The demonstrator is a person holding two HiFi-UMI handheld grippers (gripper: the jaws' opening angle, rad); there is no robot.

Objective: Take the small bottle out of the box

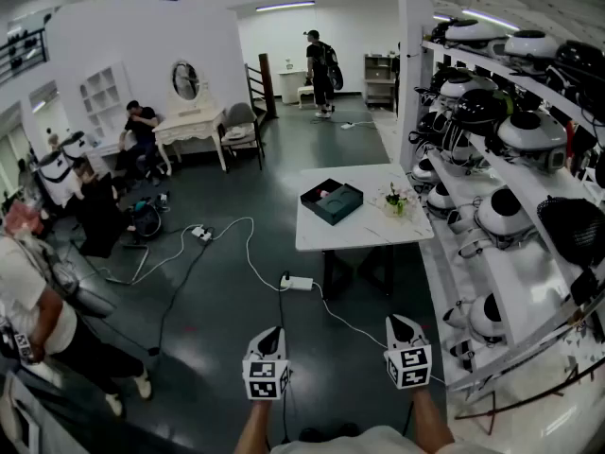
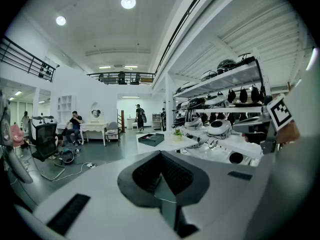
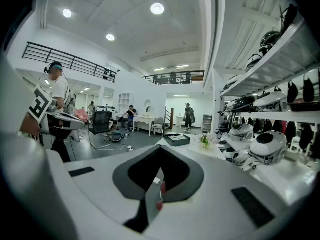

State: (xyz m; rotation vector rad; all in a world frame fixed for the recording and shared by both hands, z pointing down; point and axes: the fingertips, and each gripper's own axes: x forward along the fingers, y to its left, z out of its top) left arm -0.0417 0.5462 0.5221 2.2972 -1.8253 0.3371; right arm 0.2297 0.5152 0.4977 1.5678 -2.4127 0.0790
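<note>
A dark open box [image 1: 332,201] lies on a white table [image 1: 369,233] several steps ahead of me. It also shows far off in the left gripper view [image 2: 151,139] and the right gripper view [image 3: 177,139]. From here I cannot make out the small bottle inside it. My left gripper [image 1: 268,333] and right gripper [image 1: 401,323] are held low in front of me, well short of the table. The left gripper [image 2: 162,184] has its jaws together with nothing between them. So does the right gripper [image 3: 159,176].
A small potted plant [image 1: 395,200] stands on the table beside the box. White shelves of helmets [image 1: 510,159] run along the right. Cables and a power strip [image 1: 297,282] lie on the dark floor ahead of me. A person [image 1: 28,320] stands at my left, and others are farther back.
</note>
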